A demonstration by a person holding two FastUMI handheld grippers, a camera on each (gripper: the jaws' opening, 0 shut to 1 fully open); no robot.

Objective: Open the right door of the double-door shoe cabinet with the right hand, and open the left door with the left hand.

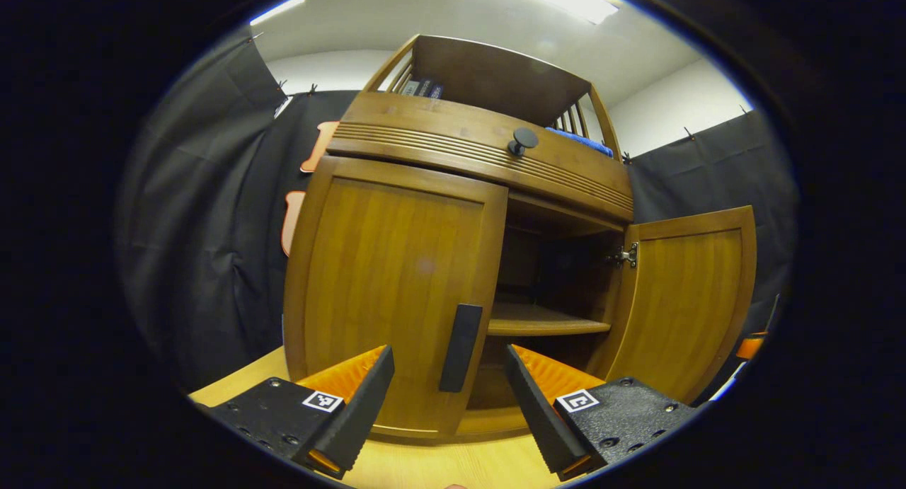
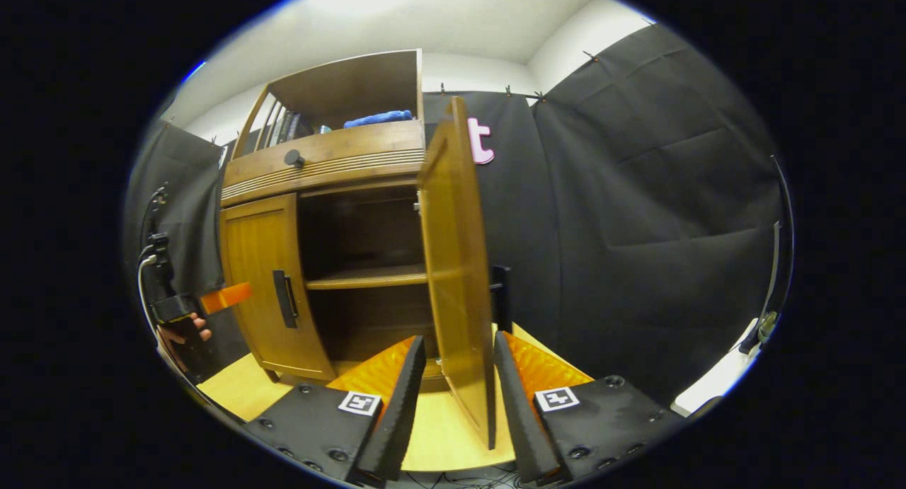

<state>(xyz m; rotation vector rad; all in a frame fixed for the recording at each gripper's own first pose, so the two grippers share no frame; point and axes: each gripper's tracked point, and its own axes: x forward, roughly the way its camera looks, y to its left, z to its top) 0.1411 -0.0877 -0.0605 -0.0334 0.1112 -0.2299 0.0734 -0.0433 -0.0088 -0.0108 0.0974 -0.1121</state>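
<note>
At the bottom of the right gripper view, the right gripper point(image 2: 456, 376) is spread, its fingers either side of the open right door point(image 2: 456, 277) edge (contact cannot be told). Lower centre of the left gripper view, the left gripper point(image 1: 449, 404) is spread before the closed left door point(image 1: 393, 284) handle point(image 1: 460, 347); the shoe cabinet point(image 1: 481, 156) stands centre frame.

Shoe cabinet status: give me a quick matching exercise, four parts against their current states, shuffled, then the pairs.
Things:
1. left door
2. right door
3. left gripper
4. blue cloth

States:
A. swung open, edge between the right gripper's fingers
B. lying on the top shelf
C. shut, handle untouched
D. open, facing the dark handle

Pairs: 1-C, 2-A, 3-D, 4-B
</note>
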